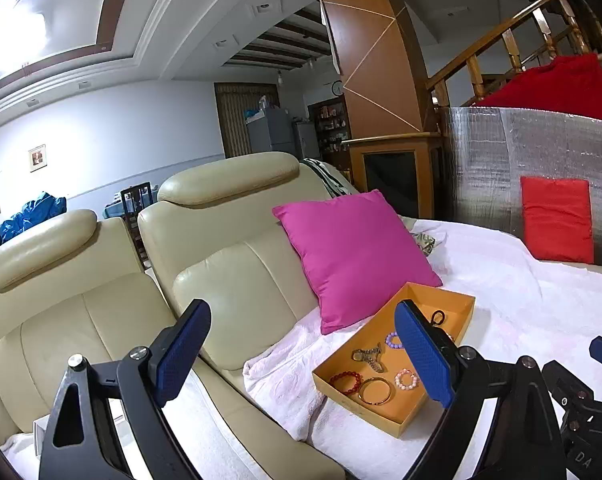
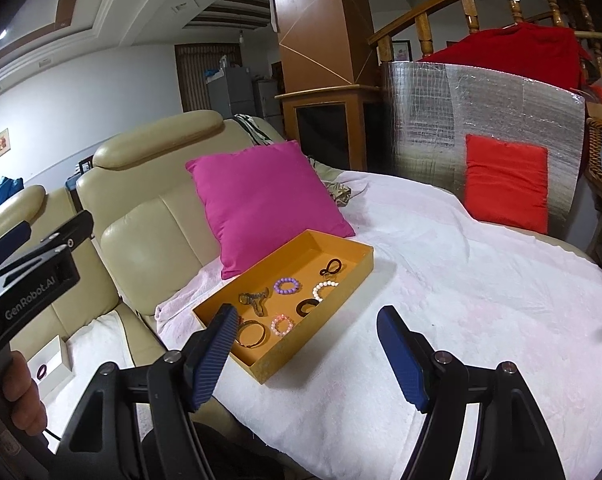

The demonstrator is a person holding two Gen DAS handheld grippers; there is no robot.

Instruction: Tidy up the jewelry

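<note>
Left claw (image 1: 305, 354): open wide, empty, raised above the cream sofa (image 1: 229, 280), fingers apart with the orange tray (image 1: 441, 296) seen past the right finger. Right claw (image 2: 309, 354): open, empty, held over the white blanket (image 2: 461, 280), just in front of the near corner of the tray.

Orange tray: flat on the white blanket, touching the lower corner of the magenta cushion (image 2: 261, 200). Contents, all loose on the tray floor: purple bead bracelet (image 2: 287, 285), white bead bracelet (image 2: 324, 289), pink bead bracelet (image 2: 281, 325), red bead bracelet (image 1: 346, 382), gold bangle (image 2: 251, 333), metal watch (image 2: 255, 300), dark ring (image 2: 307, 306), black hair tie (image 2: 331, 267).

White box (image 2: 53, 364): on the sofa seat, well apart from the tray, holding one dark bracelet (image 2: 41, 371). Red cushion (image 2: 505, 182): upright against the silver foil panel (image 2: 421, 120).
</note>
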